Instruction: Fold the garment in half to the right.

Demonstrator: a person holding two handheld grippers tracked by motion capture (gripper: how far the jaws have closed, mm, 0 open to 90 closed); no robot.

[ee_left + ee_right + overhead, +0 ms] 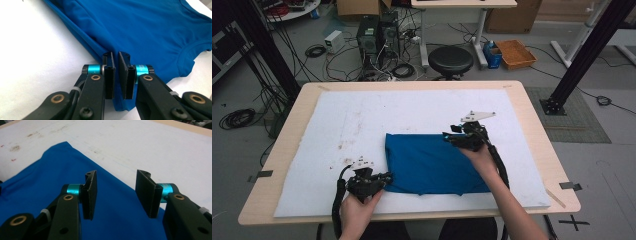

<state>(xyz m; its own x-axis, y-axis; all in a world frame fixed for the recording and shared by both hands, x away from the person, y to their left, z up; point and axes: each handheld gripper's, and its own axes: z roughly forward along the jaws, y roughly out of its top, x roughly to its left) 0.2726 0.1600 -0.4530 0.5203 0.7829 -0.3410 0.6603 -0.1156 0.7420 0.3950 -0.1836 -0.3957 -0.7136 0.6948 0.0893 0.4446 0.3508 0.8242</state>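
Observation:
A blue shirt (pixel 432 162) lies folded into a rectangle on the white mat (pixel 362 120). My left gripper (pixel 387 178) is at the shirt's near left corner. In the left gripper view its jaws (pixel 115 53) stand almost together, with the shirt's (pixel 140 27) folded edge pinched between the pads. My right gripper (pixel 448 136) hovers over the shirt's far edge, right of the middle. Its jaws (pixel 116 173) are wide apart with nothing between them, and below them are the blue cloth (pixel 50 182) and the mat (pixel 150 145).
The mat covers most of a wooden table (pixel 534 135). Beyond the far edge stand a black stool (pixel 450 60), computer towers (pixel 377 35) with loose cables, and an orange tray (pixel 516 54). Black frame posts (pixel 584 55) rise at both sides.

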